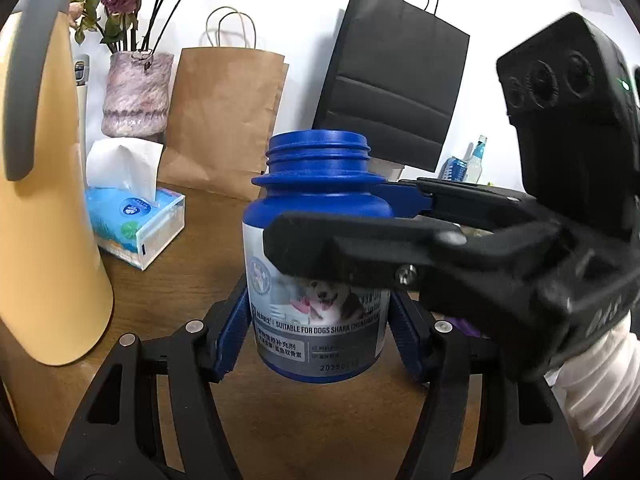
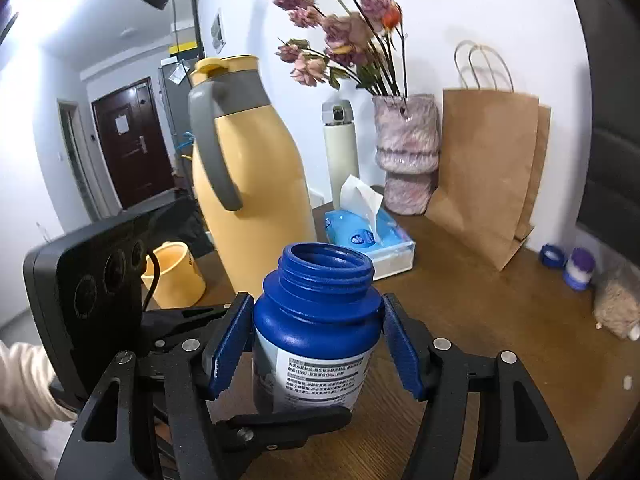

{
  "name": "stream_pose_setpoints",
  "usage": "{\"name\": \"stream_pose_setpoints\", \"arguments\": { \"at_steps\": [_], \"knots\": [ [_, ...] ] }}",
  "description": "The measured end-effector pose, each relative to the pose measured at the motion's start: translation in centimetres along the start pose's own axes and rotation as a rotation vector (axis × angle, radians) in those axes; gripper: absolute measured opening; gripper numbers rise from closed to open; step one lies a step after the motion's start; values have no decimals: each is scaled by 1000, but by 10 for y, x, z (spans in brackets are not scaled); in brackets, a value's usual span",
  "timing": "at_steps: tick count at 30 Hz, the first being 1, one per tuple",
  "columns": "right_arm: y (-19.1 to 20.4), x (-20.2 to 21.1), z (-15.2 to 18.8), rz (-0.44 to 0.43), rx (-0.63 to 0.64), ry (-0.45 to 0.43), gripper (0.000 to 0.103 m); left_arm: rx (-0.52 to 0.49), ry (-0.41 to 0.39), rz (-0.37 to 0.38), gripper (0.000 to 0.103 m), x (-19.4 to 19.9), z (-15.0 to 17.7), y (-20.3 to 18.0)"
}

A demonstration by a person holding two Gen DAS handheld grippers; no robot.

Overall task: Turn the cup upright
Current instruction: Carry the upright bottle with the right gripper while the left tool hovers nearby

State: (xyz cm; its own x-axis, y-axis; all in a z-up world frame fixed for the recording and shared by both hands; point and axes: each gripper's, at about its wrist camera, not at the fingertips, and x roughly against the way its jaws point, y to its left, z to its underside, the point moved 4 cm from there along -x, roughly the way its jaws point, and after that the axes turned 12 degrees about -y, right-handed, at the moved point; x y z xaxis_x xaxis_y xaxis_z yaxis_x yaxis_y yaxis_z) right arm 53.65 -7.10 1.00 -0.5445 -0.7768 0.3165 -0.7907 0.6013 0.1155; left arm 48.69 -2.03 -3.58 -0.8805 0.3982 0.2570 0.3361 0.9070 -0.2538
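Note:
A blue open-mouthed bottle (image 1: 320, 264) with a dog label stands upright on the wooden table, mouth up; it also shows in the right wrist view (image 2: 316, 328). My left gripper (image 1: 320, 320) has its blue pads against the lower sides of the bottle. My right gripper (image 2: 316, 344) straddles the bottle's shoulder with small gaps at both pads; in the left wrist view (image 1: 360, 224) it comes in from the right across the bottle.
A tall yellow jug (image 2: 248, 160) and a small yellow cup (image 2: 174, 276) stand left. A tissue box (image 2: 372, 240), a white flask (image 2: 340, 144), a pink flower vase (image 2: 408, 152), a brown paper bag (image 2: 488, 168) and a black bag (image 1: 392, 84) stand behind.

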Motion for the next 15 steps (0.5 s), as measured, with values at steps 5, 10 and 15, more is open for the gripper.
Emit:
{"name": "stream_pose_setpoints", "arguments": {
  "at_steps": [5, 10, 15],
  "knots": [
    [16, -3, 26, -4, 15, 53, 69, -62, 44, -23, 60, 6, 17, -2],
    [27, -2, 3, -30, 158, 71, 69, -75, -21, -31, 60, 9, -3, -4],
    [-7, -14, -3, -95, 47, 49, 69, -51, -37, -43, 60, -11, -10, 2]
  ]
}}
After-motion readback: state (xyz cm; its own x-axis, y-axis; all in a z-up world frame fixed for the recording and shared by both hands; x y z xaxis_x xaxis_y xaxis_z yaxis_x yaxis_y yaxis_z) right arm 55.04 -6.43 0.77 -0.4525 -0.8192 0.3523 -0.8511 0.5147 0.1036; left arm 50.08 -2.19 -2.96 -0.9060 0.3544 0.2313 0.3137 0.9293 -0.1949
